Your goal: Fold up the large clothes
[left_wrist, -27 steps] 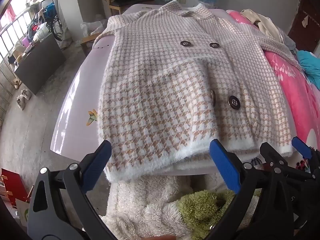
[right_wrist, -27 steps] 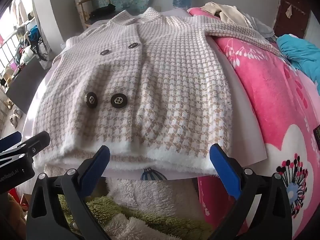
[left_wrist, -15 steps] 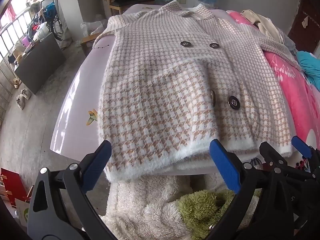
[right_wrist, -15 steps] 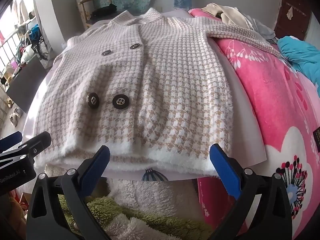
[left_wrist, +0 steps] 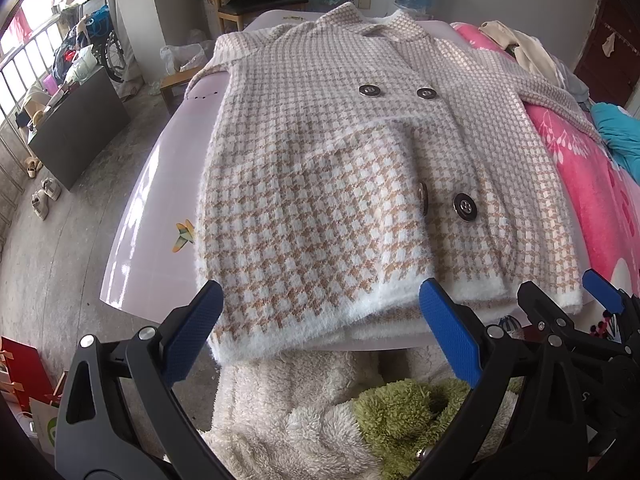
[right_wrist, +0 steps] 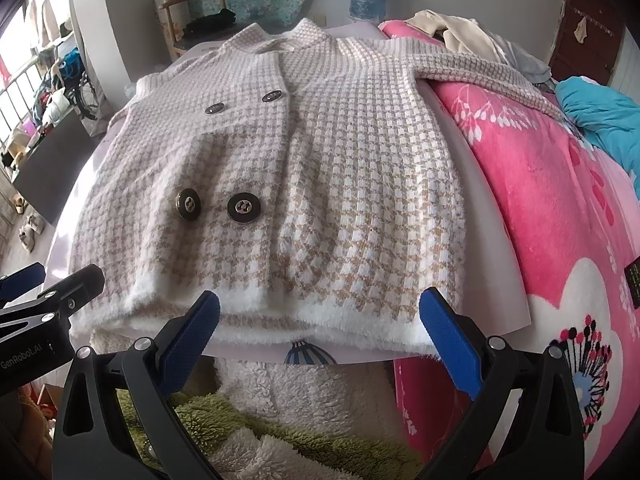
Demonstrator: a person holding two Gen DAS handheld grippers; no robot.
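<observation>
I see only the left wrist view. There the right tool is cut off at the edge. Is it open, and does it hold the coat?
Observer: The right tool is open. Nothing is between its fingers; the coat lies just beyond the tips.
Operator: Is anything lying on the blanket, far right?
Observer: Yes, a small black label lies on it, beside a white flower print.
Operator: One lower button looks edge-on to me. Is it whole?
Observer: Yes. From the right wrist that button shows face-on: round, dark, with a metal centre.
</observation>
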